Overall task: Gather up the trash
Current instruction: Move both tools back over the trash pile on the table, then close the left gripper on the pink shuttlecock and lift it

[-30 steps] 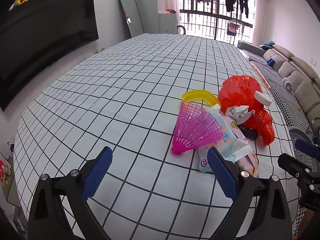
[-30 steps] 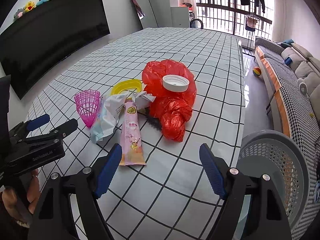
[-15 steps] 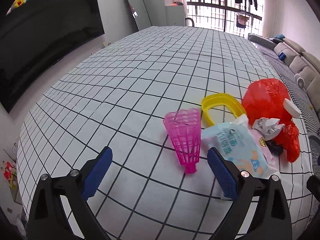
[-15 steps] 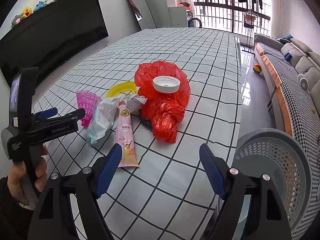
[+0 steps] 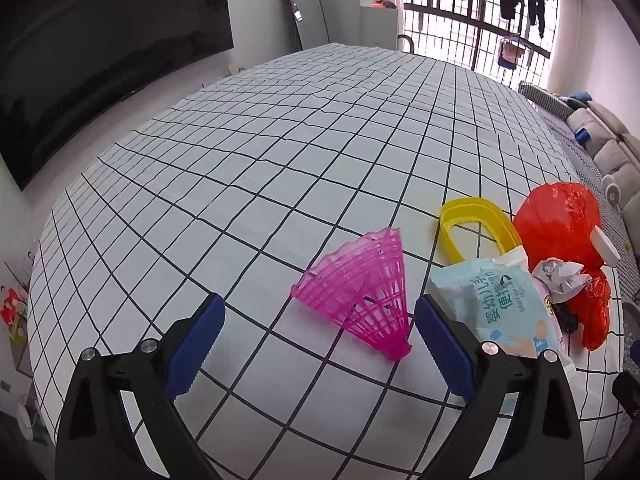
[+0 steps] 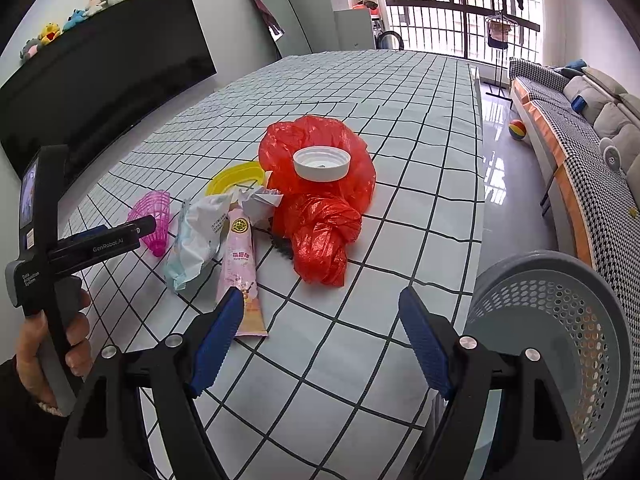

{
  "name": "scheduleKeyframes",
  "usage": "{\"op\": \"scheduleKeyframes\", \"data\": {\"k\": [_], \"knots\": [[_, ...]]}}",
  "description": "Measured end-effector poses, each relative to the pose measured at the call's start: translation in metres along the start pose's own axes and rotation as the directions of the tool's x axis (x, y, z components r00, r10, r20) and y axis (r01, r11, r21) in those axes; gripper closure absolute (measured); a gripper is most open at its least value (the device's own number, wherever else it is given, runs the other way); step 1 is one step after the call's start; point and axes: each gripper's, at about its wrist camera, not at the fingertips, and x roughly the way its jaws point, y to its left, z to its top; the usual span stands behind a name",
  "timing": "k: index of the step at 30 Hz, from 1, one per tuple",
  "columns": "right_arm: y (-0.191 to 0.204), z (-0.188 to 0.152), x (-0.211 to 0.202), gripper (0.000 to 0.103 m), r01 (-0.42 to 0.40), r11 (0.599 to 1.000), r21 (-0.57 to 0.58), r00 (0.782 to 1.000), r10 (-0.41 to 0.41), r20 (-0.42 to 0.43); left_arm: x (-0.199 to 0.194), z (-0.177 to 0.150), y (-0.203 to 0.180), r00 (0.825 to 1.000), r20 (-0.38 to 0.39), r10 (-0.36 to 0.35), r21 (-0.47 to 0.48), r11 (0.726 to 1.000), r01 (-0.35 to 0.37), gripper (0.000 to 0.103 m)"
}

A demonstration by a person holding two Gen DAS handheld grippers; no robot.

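Shift since a second ago: left gripper (image 5: 316, 344) has swung across the table, so the pink shuttlecock (image 5: 362, 296) that lay ahead and to the right of its jaws now lies between them; the right gripper (image 6: 320, 332) has barely changed its outlook.
Table (image 5: 280, 152): long, under a white cloth ruled in black squares, with all the litter bunched near the right-hand edge.
Basket (image 6: 560, 320): grey, perforated, standing off the table's edge just beside the right gripper's outer finger.
Red plastic bag (image 6: 320, 200): crumpled and knotted, the largest piece of trash, at the far side of the heap.
Blue-white wipes packet (image 5: 500, 304): flattened, just right of the shuttlecock, partly behind the left gripper's right finger.
Pink sachet (image 6: 240, 264): lying lengthwise toward the right gripper, its near end at that gripper's left pad.
Yellow ring (image 5: 476, 228): flat on the cloth beyond the packet.
White cap (image 6: 322, 164): resting open side up on the red bag.
Left gripper: jaws spread wide, gripping nothing, held in a person's hand (image 6: 52, 344).
Right gripper: jaws wide apart, empty, over bare cloth short of the heap.
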Motion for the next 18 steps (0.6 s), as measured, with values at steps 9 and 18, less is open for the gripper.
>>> {"op": "scheduleKeyframes", "data": {"k": [9, 18], "knots": [[-0.003, -0.002, 0.002, 0.027, -0.013, 1.000, 0.010, 1.000, 0.013, -0.004, 0.012, 0.001, -0.014, 0.999, -0.028, 0.017, 0.023, 1.000, -0.016, 0.009], [-0.004, -0.004, 0.002, 0.027, -0.014, 1.000, 0.012, 1.000, 0.014, -0.006, 0.021, 0.001, -0.013, 0.999, -0.045, 0.016, 0.009, 1.000, -0.015, 0.023]]}}
